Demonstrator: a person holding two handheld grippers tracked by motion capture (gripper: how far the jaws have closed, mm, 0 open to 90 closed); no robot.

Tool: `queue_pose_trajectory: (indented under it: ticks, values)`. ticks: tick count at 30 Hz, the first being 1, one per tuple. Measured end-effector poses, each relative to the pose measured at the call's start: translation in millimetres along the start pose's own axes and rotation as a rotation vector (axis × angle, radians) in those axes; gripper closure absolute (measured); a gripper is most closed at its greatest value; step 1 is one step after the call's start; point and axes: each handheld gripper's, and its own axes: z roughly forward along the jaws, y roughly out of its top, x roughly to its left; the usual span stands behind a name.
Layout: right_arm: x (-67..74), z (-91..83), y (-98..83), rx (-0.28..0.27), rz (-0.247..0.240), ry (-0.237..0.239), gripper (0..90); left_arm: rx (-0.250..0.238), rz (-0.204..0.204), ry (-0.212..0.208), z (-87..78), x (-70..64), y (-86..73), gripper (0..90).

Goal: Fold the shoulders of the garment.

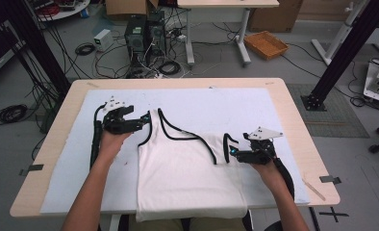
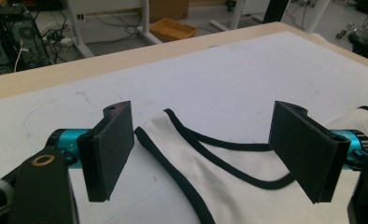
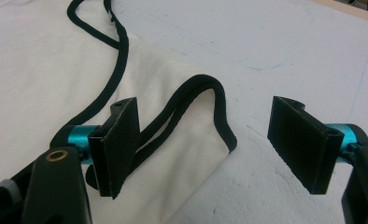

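From the high view, you have a white tank top (image 1: 187, 173) with black trim spread flat in the lower middle of the frame, its hem hanging over the near edge of the table (image 1: 293, 110) and its straps pointing toward the far side. Your left gripper (image 1: 142, 120) sits at the left strap (image 1: 146, 127) and your right gripper (image 1: 232, 153) at the right strap (image 1: 226, 147), one at each shoulder, which reads as a set-up for taking both straps at once.

In the left gripper view, the jaws stand wide apart with nothing between the pads. The black-edged strap (image 2: 173, 140) runs from the centre of the frame toward the bottom, lying on the white mat (image 2: 247, 70) inside the gap, nearer the left jaw.

In the right gripper view, the jaws are likewise spread and empty. The looped strap end (image 3: 205, 107) lies at centre frame, just beside the left jaw and well clear of the right one, so you would need to shift toward it before closing.
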Motion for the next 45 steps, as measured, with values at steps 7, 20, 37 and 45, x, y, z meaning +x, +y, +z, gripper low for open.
queue_pose_trajectory:
  ticks: [7, 20, 37, 45]
  values:
    - [-1.0, 0.5, -0.3, 0.004, 0.003, -0.005, 23.5, 0.108, -0.018, 0.063, 46.6, 6.2, 7.5, 22.4]
    - [-2.0, 0.3, -1.3, 0.001, -0.001, 0.009, 22.6, 0.332, 0.064, 0.166, 100.8, 9.6, -16.5, 42.2]
    - [-0.4, -1.9, -2.2, -0.002, 0.001, 0.005, 22.6, 0.329, 0.099, 0.118, 89.3, -5.4, -7.6, 84.8]
    - [2.6, -4.0, -1.9, -0.008, 0.001, 0.007, 22.6, 0.297, 0.12, 0.07, 58.2, -27.9, 1.5, 84.8]
